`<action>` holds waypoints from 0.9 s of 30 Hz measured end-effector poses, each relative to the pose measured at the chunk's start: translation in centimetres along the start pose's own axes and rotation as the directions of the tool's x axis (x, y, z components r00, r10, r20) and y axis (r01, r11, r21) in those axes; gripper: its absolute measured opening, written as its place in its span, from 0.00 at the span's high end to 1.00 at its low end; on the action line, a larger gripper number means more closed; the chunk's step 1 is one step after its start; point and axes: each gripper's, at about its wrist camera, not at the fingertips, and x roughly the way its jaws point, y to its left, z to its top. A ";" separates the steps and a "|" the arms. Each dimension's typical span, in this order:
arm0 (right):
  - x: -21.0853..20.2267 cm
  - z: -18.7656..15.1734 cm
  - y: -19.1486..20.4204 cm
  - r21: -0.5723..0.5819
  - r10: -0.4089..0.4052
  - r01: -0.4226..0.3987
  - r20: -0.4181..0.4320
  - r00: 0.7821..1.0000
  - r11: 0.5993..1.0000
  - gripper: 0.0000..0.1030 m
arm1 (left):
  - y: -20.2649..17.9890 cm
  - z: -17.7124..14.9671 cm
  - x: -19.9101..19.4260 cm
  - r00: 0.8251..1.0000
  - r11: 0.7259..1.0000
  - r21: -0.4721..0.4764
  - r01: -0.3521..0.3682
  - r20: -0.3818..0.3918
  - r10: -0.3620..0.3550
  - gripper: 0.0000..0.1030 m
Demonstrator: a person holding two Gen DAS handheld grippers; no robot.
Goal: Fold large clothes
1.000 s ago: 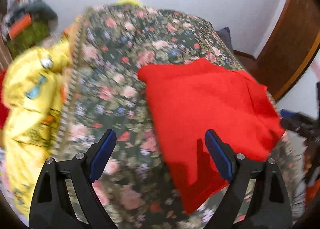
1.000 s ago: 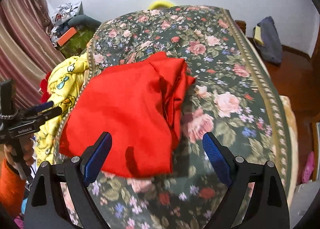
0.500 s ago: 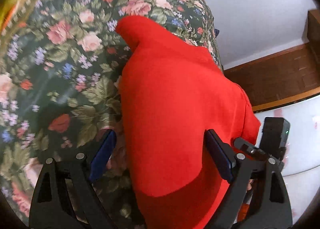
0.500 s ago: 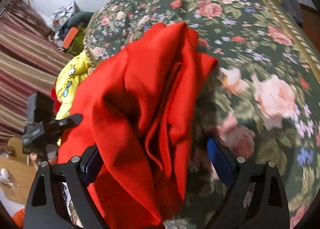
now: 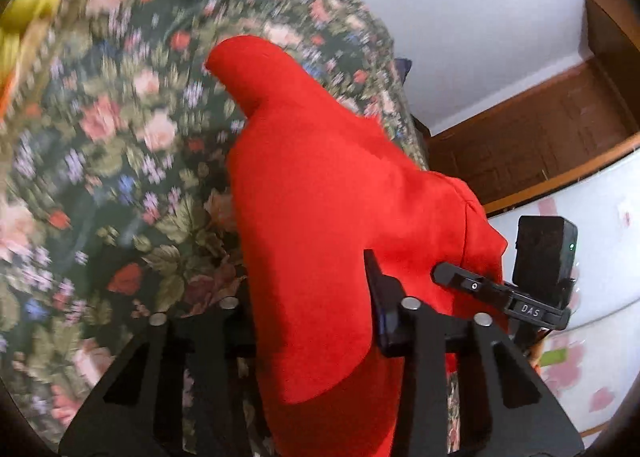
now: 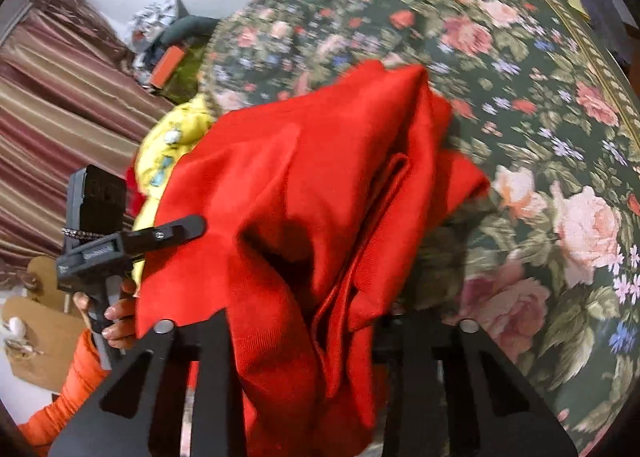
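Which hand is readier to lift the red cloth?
Probably left: its tongs are closing across one smooth edge of the red cloth. The right tongs are closing on a thick bunch of folds.

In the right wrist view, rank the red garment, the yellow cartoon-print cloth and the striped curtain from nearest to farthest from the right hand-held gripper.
1. Red garment: between the closing jaws of the right hand-held gripper, centre.
2. Yellow cartoon-print cloth: behind the garment, up-left, at the bed's edge.
3. Striped curtain: far left, beyond the bed.

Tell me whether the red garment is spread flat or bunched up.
Bunched up. In the right wrist view the red garment lies in thick overlapping folds on the floral bedspread, not laid flat.
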 end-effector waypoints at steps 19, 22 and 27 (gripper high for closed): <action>6.6 7.3 12.9 -0.122 0.000 0.014 0.107 0.994 0.992 0.76 | 4.2 7.6 -14.4 0.963 0.988 0.075 -0.137 0.244 0.115 0.66; 10.0 8.1 12.9 -0.102 -0.007 0.015 0.076 0.997 0.995 0.76 | 8.1 9.0 -13.2 0.964 0.986 0.039 -0.162 0.219 0.150 0.66; 17.2 8.8 11.1 -0.064 -0.059 0.057 -0.026 0.998 0.996 0.76 | 14.8 10.1 -8.8 0.966 0.976 -0.045 -0.212 0.139 0.216 0.66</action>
